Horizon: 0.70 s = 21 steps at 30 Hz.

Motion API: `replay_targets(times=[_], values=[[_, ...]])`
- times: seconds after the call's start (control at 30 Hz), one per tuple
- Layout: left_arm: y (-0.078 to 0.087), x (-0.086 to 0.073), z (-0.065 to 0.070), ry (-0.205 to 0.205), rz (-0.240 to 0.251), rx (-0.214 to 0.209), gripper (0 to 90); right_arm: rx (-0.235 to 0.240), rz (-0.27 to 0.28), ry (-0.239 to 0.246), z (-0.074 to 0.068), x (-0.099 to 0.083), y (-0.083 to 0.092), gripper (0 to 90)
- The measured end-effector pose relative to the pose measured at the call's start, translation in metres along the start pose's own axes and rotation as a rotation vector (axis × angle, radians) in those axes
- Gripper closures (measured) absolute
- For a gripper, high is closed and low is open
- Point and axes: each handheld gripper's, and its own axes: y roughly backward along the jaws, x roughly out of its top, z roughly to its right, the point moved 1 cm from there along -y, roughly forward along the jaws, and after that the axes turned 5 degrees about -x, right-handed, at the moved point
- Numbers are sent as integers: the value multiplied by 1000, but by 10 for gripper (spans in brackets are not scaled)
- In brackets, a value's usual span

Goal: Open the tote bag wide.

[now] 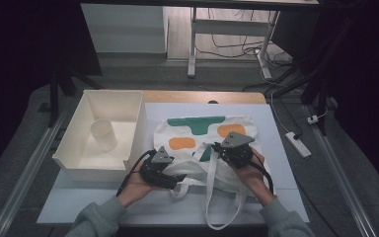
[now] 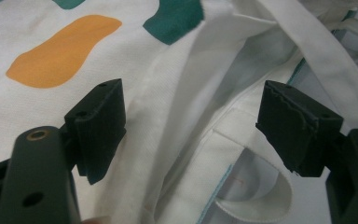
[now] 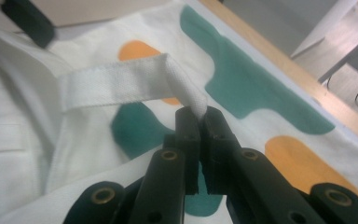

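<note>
On the white mat (image 1: 276, 163) covering the wooden table (image 1: 202, 96) lay a white tote bag (image 1: 187, 131) printed with green and orange shapes, just beside a white bin (image 1: 123, 106) that held a white cup (image 1: 103, 135). At the bag's near edge, the left gripper (image 2: 191, 130) hovered over the bag's open mouth with its jaws spread apart, gripping nothing. Over the bag's middle, the right gripper (image 3: 199, 119) had its jaws pinched together on a white strap (image 3: 121, 84), which folded over at the tips.
</note>
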Motion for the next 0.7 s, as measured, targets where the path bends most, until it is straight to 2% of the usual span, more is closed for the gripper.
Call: replay_targets(times=[0.13,0.23,0.37,0.43,0.47,0.53,0.63,0.7], values=[[0,0,0,4,5,5,236,9,-29,-31,10,-6,-13,867],[0,1,-1,7,7,7,237,23,-27,-47,15,-10,-23,852],[2,2,0,6,14,9,237,60,-65,-74,13,-17,-38,823],[3,2,-1,8,19,11,237,87,-107,-86,12,-20,-44,784],[4,3,-1,10,21,11,237,80,-108,-81,11,-20,-44,733],[4,4,-2,8,25,14,237,44,-69,-88,11,-18,-37,599],[4,9,-4,16,39,17,237,59,22,-168,17,-10,-15,491],[4,14,-5,15,47,16,237,73,41,-206,18,-7,-2,437]])
